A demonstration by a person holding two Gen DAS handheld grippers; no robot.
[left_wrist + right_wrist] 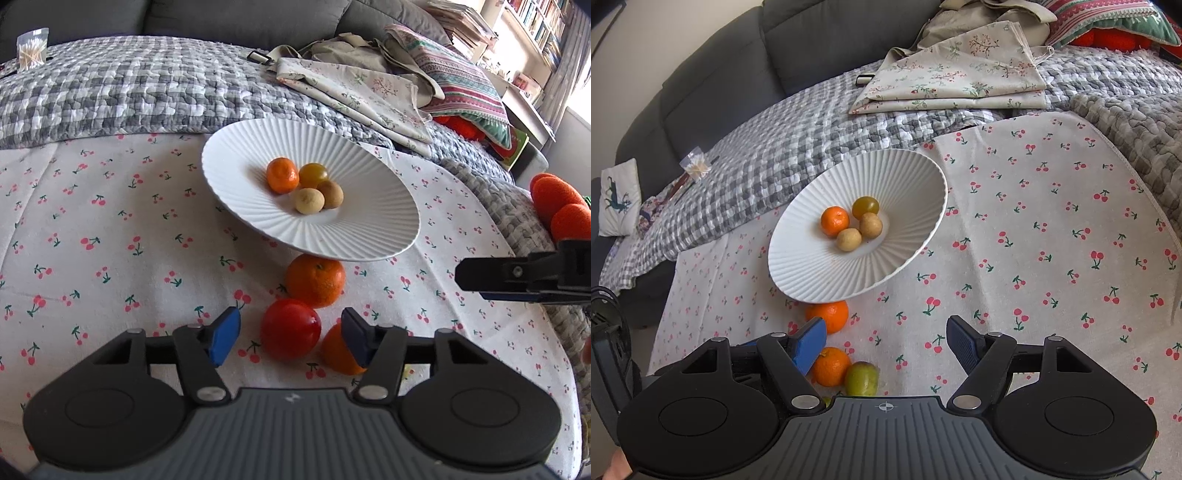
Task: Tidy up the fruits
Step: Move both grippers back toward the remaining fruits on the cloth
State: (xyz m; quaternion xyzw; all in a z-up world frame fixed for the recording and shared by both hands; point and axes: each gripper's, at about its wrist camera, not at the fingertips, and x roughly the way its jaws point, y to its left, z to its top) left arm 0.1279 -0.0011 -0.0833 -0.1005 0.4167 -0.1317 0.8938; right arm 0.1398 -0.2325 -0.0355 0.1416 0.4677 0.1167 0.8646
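Right now we hold the left gripper (289, 338) with its blue fingers spread wide and nothing between them but air; a red fruit (290, 328) sits on the cherry-print cloth (110, 240) in the gap just past the tips, not touched by either pad. Just beside that fruit, half hidden behind the right-hand finger, lies an orange (338, 354). A little farther ahead, a second orange (315, 280) rests against the near rim of the white ribbed plate (369, 221).

Our right gripper (886, 341) is also spread apart and empty, with bare cloth between its fingers. Off to its left, close to the left fingertip, we see an orange (831, 365) and a green fruit (861, 378) touching each other, and beyond them the orange (829, 314) tucked under the plate's (812, 266) edge.

Farther on, the plate holds a small orange (282, 175), a yellow-green fruit (313, 175) and two tan fruits (309, 201) bunched together at its middle. Beyond it lie a grey checked quilt (110, 92), folded floral cloths (351, 88) and a dark sofa back (240, 18).
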